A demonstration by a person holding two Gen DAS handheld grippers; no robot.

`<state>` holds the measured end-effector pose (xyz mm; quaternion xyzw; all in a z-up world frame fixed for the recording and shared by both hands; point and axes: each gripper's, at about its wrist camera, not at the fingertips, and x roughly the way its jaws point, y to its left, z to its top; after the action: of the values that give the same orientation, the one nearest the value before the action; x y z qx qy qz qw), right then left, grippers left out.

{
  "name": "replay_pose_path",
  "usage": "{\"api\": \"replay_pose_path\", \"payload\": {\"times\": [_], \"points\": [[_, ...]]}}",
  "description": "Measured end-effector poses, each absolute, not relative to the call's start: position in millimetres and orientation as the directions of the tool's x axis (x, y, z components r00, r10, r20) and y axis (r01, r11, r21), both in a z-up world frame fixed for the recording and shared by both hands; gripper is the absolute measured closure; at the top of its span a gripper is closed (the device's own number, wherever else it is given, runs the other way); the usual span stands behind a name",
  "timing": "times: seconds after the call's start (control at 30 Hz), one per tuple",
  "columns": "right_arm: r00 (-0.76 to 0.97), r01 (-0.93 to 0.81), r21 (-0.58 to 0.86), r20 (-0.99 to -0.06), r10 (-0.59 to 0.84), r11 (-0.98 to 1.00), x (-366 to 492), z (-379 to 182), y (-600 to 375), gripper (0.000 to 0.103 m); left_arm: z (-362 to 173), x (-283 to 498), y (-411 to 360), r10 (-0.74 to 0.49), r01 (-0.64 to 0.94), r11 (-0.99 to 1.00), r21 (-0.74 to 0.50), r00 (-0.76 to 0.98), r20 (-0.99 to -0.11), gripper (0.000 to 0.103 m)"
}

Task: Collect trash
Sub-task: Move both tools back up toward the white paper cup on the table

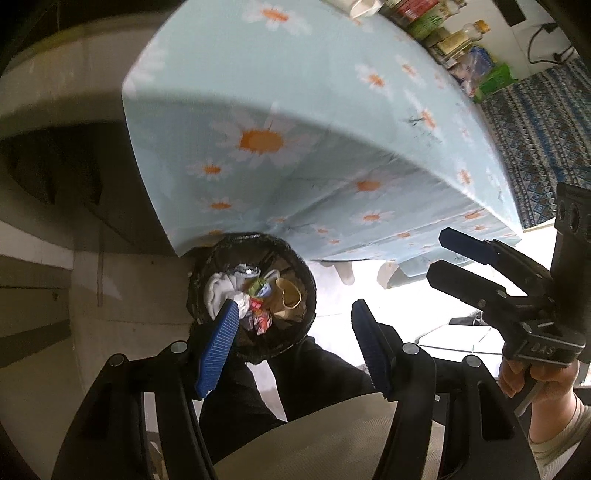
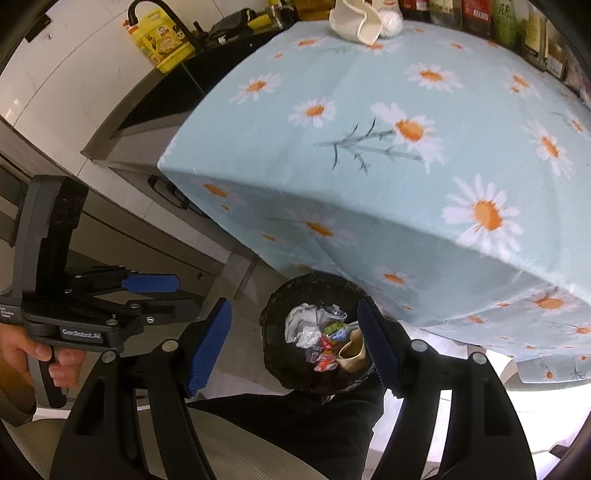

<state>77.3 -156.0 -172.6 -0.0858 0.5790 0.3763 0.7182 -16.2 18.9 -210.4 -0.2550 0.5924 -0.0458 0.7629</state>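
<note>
A round bin with a black liner (image 1: 266, 238) (image 2: 275, 295) stands on the floor by the table's corner. It holds white crumpled tissue (image 1: 218, 291) (image 2: 301, 321), coloured wrappers (image 1: 260, 319) (image 2: 325, 352) and a brown paper cup (image 1: 290, 295) (image 2: 352, 350). My left gripper (image 1: 293, 334) (image 2: 179, 295) hangs above the bin, open, with nothing between its blue pads. My right gripper (image 2: 291, 332) (image 1: 437, 254) is beside it, also above the bin, open and holding nothing.
The table with a light blue daisy cloth (image 1: 295, 92) (image 2: 388, 166) juts out just beyond the bin. Bottles (image 2: 498, 18) and a white jug (image 2: 354, 22) stand at its far edge. A yellow oil jug (image 2: 162, 44) sits on the counter at left. The person's dark trouser legs (image 1: 314, 380) are below the grippers.
</note>
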Motion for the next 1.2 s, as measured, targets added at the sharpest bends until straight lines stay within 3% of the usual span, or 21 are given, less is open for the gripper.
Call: {"api": "replay_pose_path", "payload": {"times": [0.6, 1.2], "points": [[0.228, -0.617, 0.232, -0.862, 0.453, 0.752, 89.4, -110.2, -172.2, 0.031, -123.7, -1.4, 30.8, -0.341, -0.108, 0.897, -0.429, 0.447, -0.827, 0.042], [0.272, -0.670, 0.234, -0.806, 0.526, 0.705, 159.0, -78.0, -167.9, 0.028, -65.7, 67.0, 33.2, -0.231, -0.154, 0.919, -0.363, 0.536, -0.812, 0.041]]}}
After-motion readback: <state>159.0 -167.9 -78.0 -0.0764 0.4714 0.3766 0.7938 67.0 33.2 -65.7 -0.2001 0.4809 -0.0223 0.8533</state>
